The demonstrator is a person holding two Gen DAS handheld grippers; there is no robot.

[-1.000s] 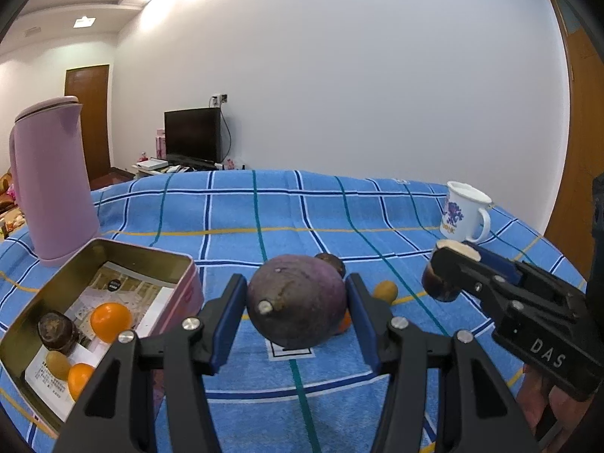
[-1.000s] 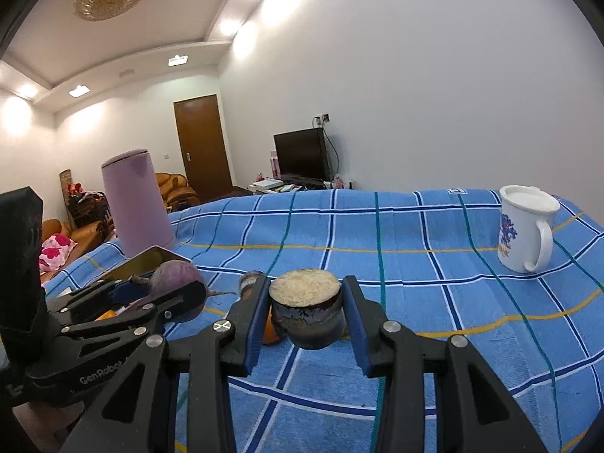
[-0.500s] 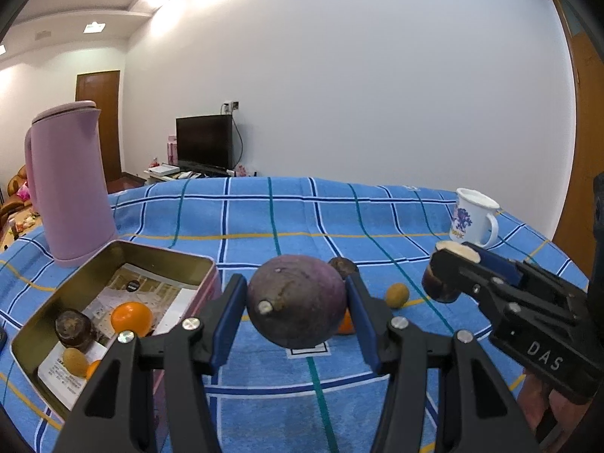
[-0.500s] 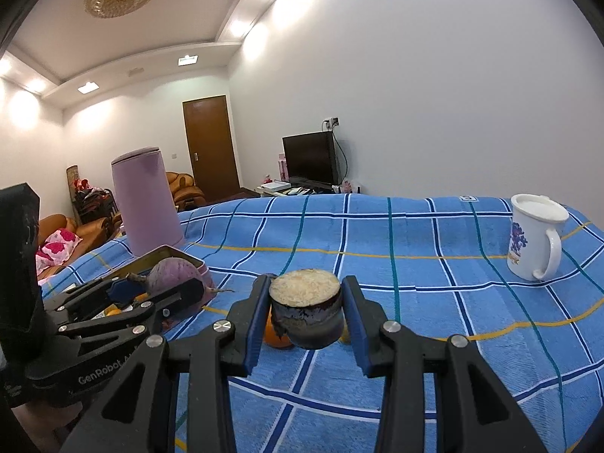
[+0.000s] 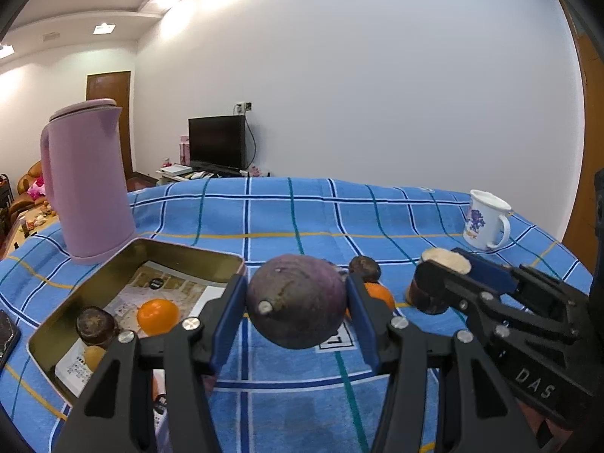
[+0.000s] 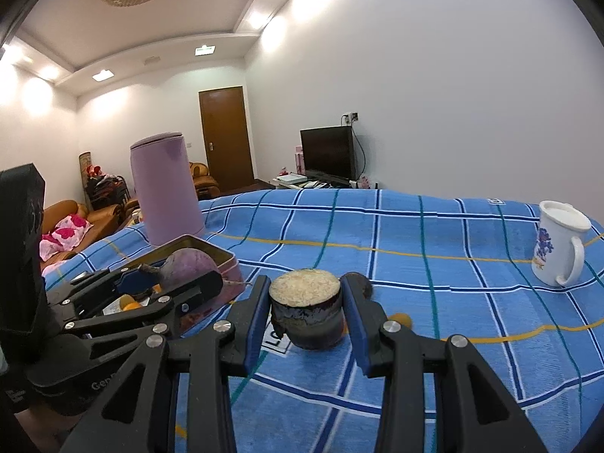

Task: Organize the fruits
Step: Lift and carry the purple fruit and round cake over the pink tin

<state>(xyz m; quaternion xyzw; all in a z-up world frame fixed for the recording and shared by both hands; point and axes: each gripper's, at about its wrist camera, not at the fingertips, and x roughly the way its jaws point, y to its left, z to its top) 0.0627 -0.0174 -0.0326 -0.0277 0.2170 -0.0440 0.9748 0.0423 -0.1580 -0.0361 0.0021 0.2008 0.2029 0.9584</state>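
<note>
Peeking behind fingers [image 5: 359, 315], possibly an orange [image 5: 378, 295].

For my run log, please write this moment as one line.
left gripper: shut on purple round fruit | right gripper: shut on cut dark piece | tin: holds fruits | both held above cloth

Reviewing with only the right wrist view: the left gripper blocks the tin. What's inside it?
Observer: The tin holds an orange, a dark round fruit and a small yellow one.
Operator: Bare bottom?
Observer: No, a printed paper sheet lines it.
Operator: Is the purple fruit gripped on both sides?
Observer: Yes, the left gripper has its jaws pressed on it from both sides.
</note>
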